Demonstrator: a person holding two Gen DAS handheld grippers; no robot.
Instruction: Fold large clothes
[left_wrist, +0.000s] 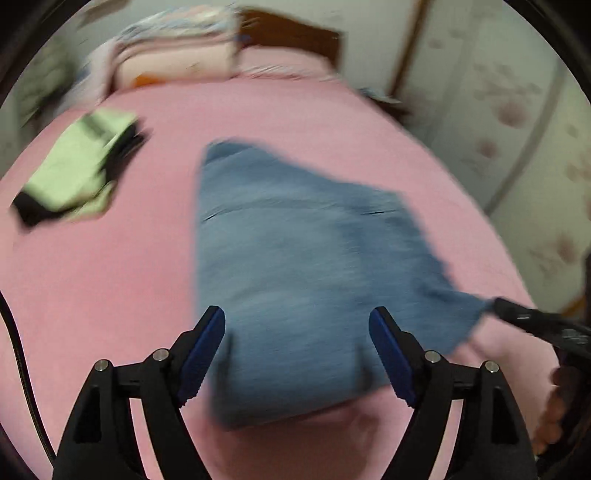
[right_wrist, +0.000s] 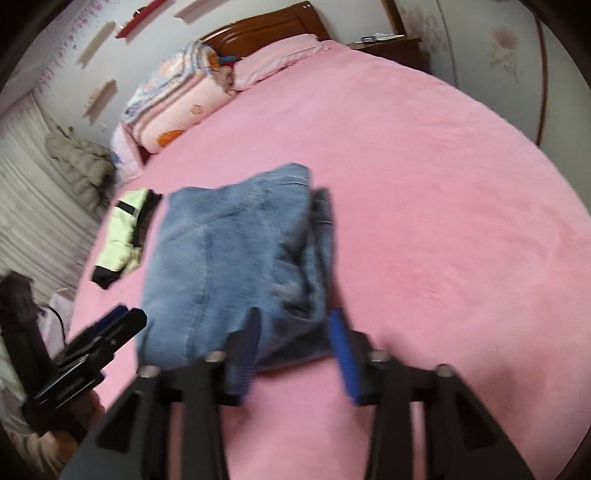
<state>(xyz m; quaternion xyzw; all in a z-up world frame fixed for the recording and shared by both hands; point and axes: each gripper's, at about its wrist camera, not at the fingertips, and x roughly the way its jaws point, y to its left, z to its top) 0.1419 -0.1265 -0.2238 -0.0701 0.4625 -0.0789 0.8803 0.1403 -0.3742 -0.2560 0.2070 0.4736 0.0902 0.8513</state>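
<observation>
1. One broad pink bed (right_wrist: 424, 184) serves us as the work surface; its flat, bare spread gives room to lay a large garment out. Bedding (right_wrist: 173, 107) is stacked at the headboard end, well apart from the work.

2. The blue jeans (right_wrist: 236, 258) lie folded near the front edge of the bed, close to us, in a thick block of several layers. We judge the folding of this piece nearly done, with the block now being squared or shifted.

3. A green-and-black garment (right_wrist: 125, 236) lies just beside the jeans on their left, seemingly already folded and set aside to keep it clear.

4. The left gripper (left_wrist: 297, 354) hovers over the near end of the jeans, its blue pads (left_wrist: 205, 354) spread wide and holding nothing, which suggests a release or a fresh approach.

5. The right gripper (right_wrist: 293, 350) straddles the near right corner of the block. Its jaws stand partly apart; blur keeps us from telling whether they pinch the denim edge.
</observation>
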